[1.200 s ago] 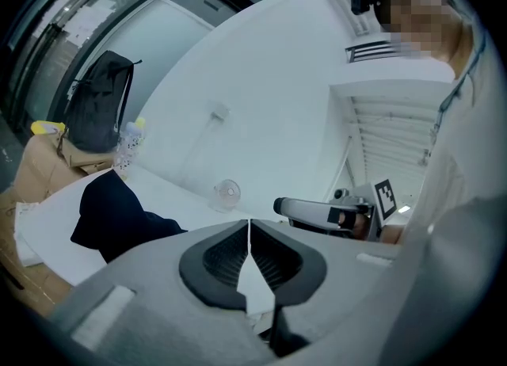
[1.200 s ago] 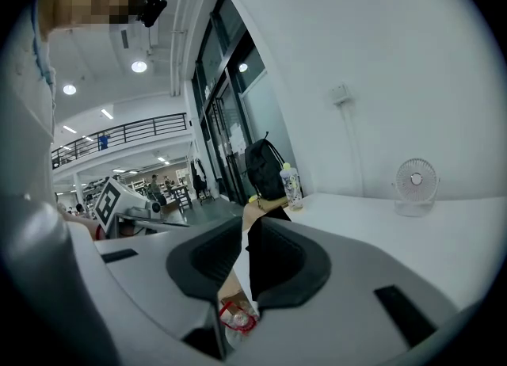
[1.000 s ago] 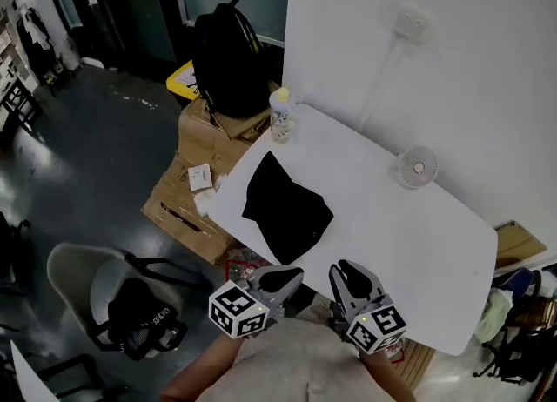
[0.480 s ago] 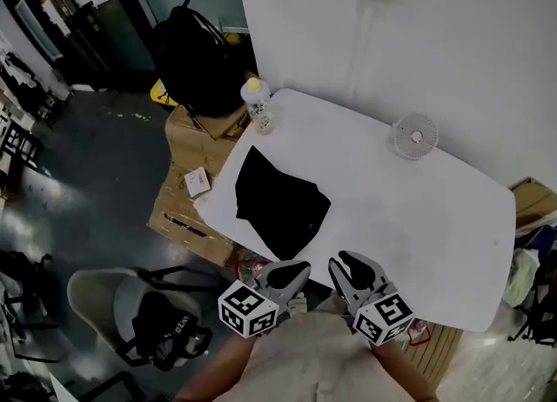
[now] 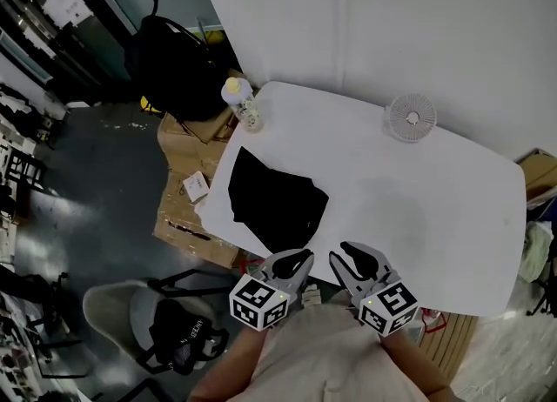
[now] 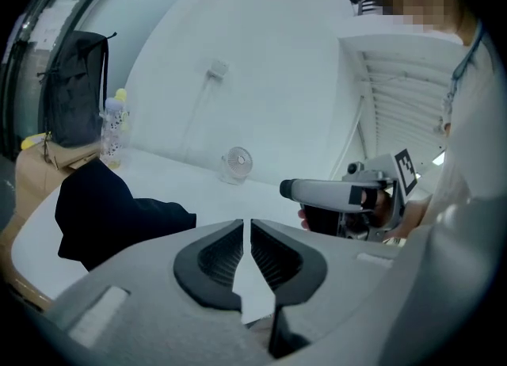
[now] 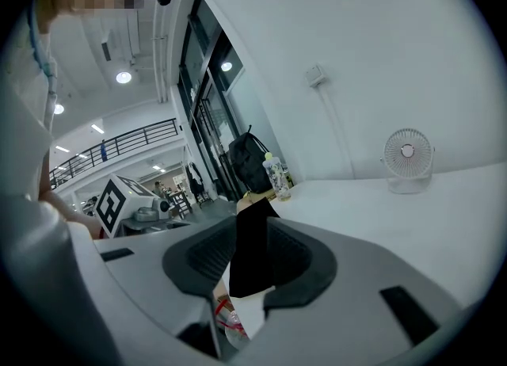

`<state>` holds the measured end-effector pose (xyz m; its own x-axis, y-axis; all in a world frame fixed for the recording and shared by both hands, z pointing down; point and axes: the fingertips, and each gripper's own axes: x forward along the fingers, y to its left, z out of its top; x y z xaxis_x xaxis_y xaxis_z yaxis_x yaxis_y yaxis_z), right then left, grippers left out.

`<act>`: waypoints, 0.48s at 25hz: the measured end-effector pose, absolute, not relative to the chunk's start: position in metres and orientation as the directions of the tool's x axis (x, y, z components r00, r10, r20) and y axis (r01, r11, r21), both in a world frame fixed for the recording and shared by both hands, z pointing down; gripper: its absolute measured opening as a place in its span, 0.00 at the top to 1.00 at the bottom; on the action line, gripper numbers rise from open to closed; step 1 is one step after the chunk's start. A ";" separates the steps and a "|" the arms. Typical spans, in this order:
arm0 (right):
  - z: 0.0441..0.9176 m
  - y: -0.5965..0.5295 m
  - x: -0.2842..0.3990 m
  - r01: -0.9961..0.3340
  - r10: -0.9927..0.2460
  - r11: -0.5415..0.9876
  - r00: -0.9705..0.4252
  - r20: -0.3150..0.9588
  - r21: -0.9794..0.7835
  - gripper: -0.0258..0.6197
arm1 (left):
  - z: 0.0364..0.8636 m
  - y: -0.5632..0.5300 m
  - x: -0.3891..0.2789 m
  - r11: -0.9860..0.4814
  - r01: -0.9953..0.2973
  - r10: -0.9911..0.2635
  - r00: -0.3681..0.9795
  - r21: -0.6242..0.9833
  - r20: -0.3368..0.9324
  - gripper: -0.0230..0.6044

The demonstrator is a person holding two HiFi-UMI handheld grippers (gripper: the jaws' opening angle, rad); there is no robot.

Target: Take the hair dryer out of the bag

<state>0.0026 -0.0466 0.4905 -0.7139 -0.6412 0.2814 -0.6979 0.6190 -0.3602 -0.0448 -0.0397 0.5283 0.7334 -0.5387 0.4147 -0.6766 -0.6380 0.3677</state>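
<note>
Left gripper: clenched, nothing in it; lower centre of the head view, at the near edge of the table.
Right gripper: just beside it to the right; jaws partly apart, had just been opening, nothing between them.
Bag: black, flat on the table, just above and left of the left gripper; about as broad as long, near corner towards that gripper.
Hair dryer: seen in no view; judged to be inside the bag.
Deciding relation: the left gripper was nearer the bag; the right needed a reach up and leftward.
Fan: far edge, upper right, well apart.
</note>
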 end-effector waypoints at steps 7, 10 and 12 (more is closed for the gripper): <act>0.501 -0.054 0.010 -0.704 -0.643 0.603 -0.708 0.292 -0.375 0.77 | 0.550 -0.061 -0.054 -0.606 -0.732 -0.551 0.668 0.311 0.500 0.91; 0.502 -0.056 0.011 -0.703 -0.641 0.601 -0.708 0.296 -0.380 0.76 | 0.560 -0.067 -0.059 -0.594 -0.753 -0.548 0.637 0.284 0.543 0.77; 0.504 -0.057 0.012 -0.705 -0.643 0.597 -0.706 0.298 -0.383 0.75 | 0.569 -0.072 -0.062 -0.586 -0.770 -0.551 0.608 0.255 0.572 0.69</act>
